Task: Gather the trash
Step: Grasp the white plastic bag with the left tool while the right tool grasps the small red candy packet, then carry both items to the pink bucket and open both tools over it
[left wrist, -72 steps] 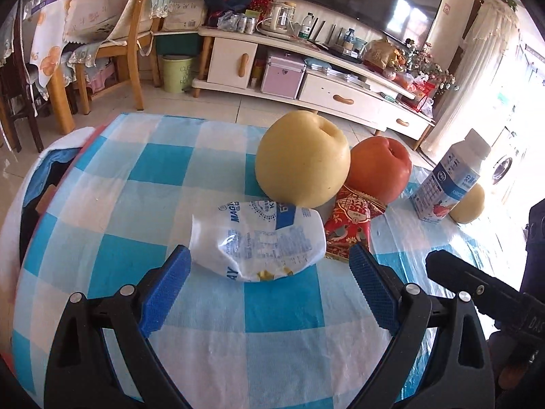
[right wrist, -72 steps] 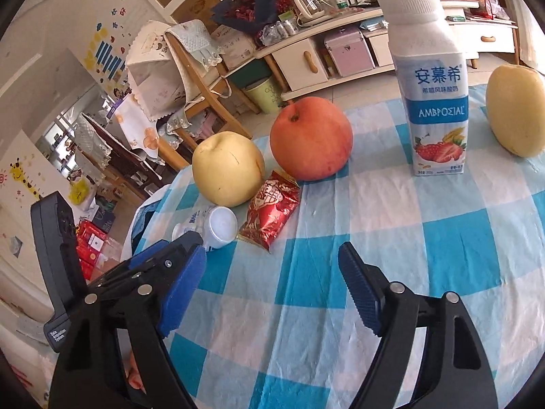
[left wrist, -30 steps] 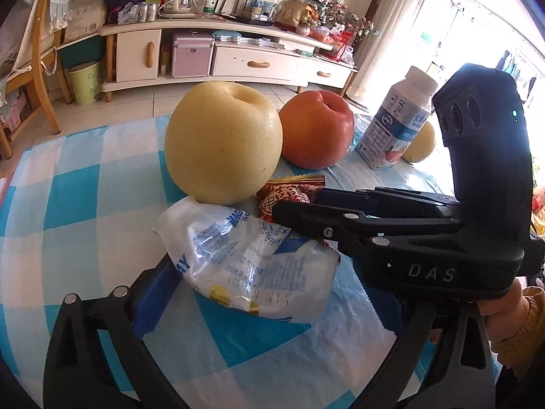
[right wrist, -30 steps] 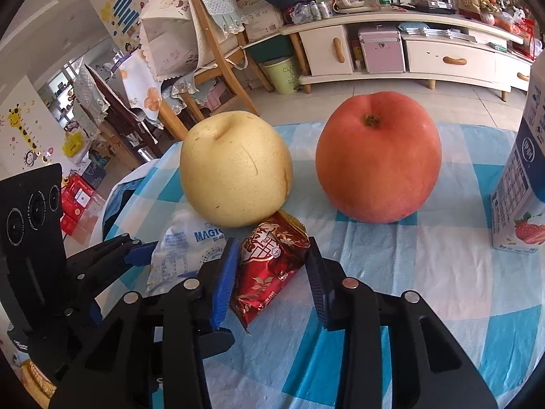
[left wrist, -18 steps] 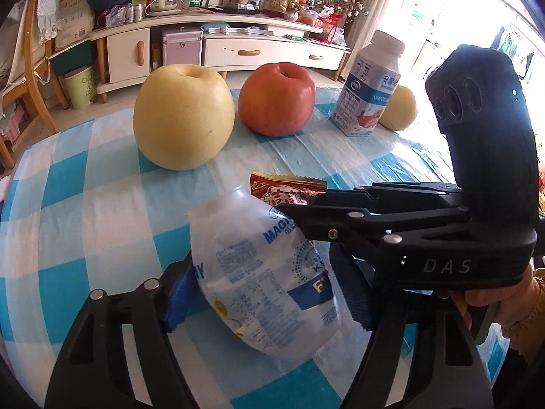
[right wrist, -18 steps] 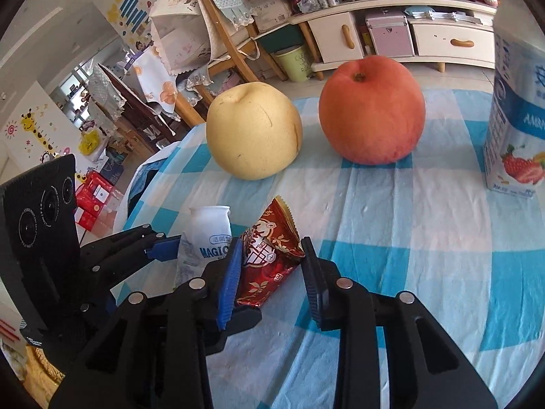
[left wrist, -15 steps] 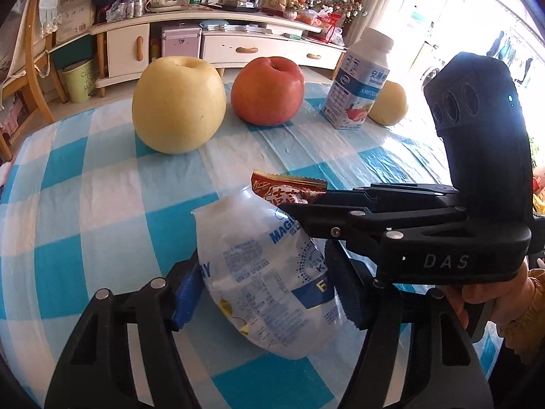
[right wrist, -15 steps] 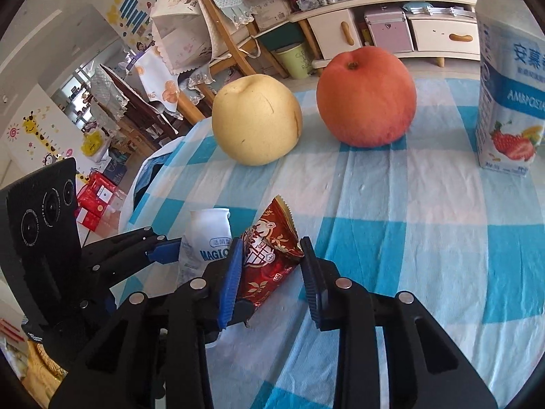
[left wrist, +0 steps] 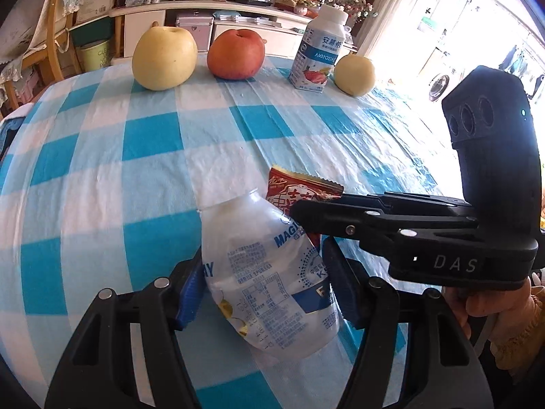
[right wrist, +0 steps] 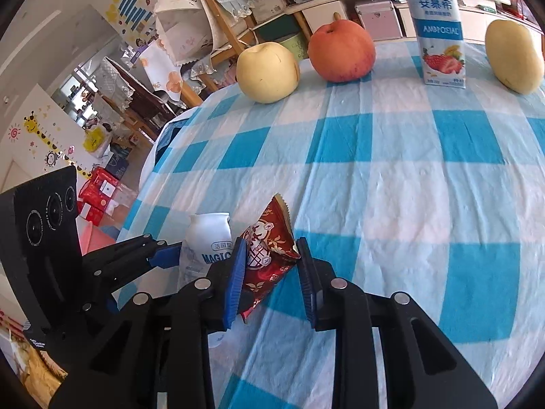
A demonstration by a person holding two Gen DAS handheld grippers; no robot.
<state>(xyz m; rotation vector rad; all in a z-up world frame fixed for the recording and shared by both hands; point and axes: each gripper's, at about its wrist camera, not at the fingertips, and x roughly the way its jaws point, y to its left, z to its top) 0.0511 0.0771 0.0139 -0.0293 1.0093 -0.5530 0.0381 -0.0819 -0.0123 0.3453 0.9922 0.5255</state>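
Note:
My left gripper [left wrist: 264, 284] is shut on an empty white plastic bottle [left wrist: 269, 272] with blue print and holds it above the checked tablecloth [left wrist: 143, 143]. My right gripper [right wrist: 270, 272] is shut on a red snack wrapper [right wrist: 267, 255], also lifted off the cloth. The two grippers are side by side. The wrapper's top edge shows in the left wrist view [left wrist: 299, 189] just behind the bottle. The bottle's neck shows in the right wrist view [right wrist: 209, 238] left of the wrapper.
At the far side of the table stand a yellow pear [left wrist: 164, 58], a red apple [left wrist: 235, 54], a yogurt carton [left wrist: 318, 58] and a second yellow fruit [left wrist: 354, 75]. Beyond the table are a wooden chair [right wrist: 218, 17] and a TV cabinet [left wrist: 204, 24].
Both grippers closed on their items beside the pear and apple, lifted them, and drew back toward the near side of the table. The fruits now look farther away.

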